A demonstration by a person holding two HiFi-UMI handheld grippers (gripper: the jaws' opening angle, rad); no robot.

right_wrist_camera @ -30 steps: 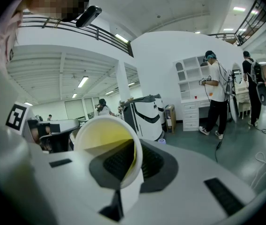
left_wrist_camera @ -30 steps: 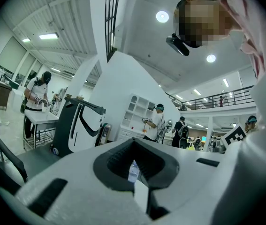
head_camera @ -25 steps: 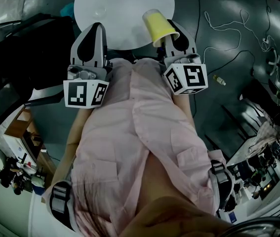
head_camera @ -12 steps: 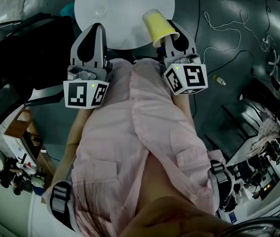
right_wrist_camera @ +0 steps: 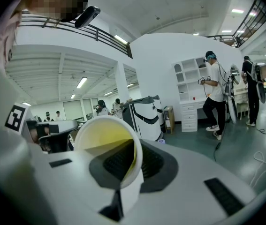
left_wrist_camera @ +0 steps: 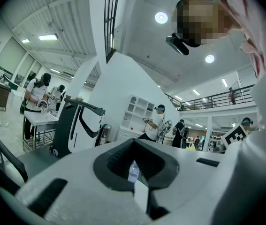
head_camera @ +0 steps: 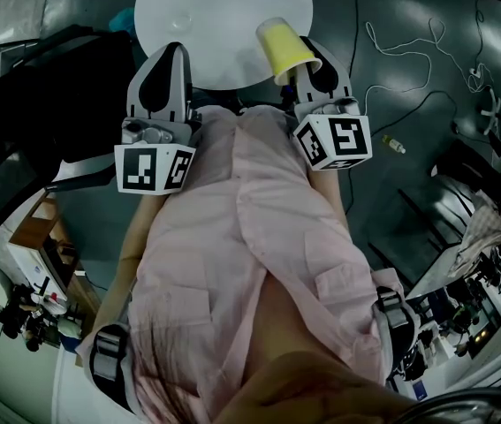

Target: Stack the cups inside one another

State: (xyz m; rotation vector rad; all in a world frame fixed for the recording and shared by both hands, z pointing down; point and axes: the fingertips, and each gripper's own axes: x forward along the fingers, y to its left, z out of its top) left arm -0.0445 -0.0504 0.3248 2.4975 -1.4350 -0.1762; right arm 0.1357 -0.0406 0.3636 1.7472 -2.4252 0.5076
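The right gripper (head_camera: pixel 307 71) is clamped on the wall of a yellow paper cup (head_camera: pixel 284 42), which is tipped sideways over the near edge of the round white table (head_camera: pixel 223 56). The left gripper (head_camera: pixel 173 58) is closed and empty beside it. Farther on sits what may be a clear cup (head_camera: pixel 179 20). Nothing is nested yet, so the stacking looks barely begun.

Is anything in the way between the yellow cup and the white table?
Nothing visible is. The yellow cup, pinched by its rim in the right hand-held gripper, hangs at the near edge of the white table, with only bare tabletop beside it.
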